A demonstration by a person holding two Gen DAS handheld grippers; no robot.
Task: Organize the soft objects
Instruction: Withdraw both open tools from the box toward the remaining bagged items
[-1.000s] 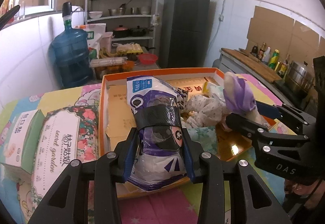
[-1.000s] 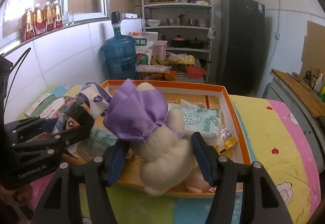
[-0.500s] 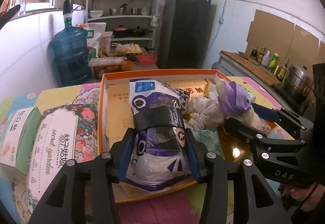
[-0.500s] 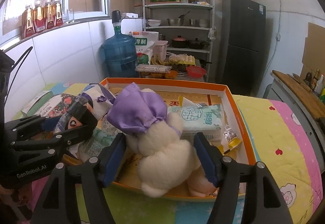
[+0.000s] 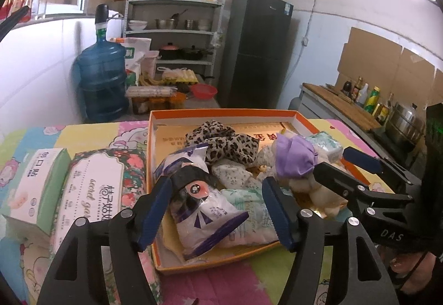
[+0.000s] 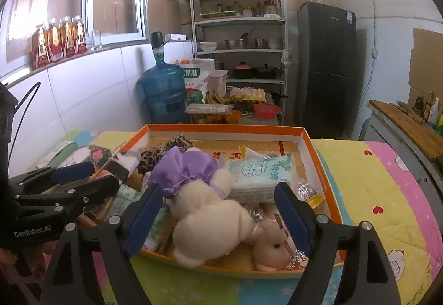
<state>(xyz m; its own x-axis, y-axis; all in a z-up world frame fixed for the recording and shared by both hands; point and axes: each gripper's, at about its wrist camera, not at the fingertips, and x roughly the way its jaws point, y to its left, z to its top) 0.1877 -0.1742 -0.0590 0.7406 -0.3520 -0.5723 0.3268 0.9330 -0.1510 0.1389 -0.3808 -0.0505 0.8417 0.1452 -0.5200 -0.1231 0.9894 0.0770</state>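
Both drops look done: the purple-white bag [image 5: 203, 211] and plush toy [image 6: 210, 211] lie in the orange box [image 6: 318, 163], left gripper [image 5: 218, 211] and right gripper [image 6: 218, 213] jaws opening, gripping nothing, while two tissue packs [image 5: 66, 191] wait outside.

Black claw [image 5: 217, 211] arms, blue pads, silver screws.

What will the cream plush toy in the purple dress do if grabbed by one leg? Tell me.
The plush toy would probably flop and sag, since it lies slumped over the orange box's near rim. It looks stuffed, so likely light. Its fuzzy surface should resist slipping.
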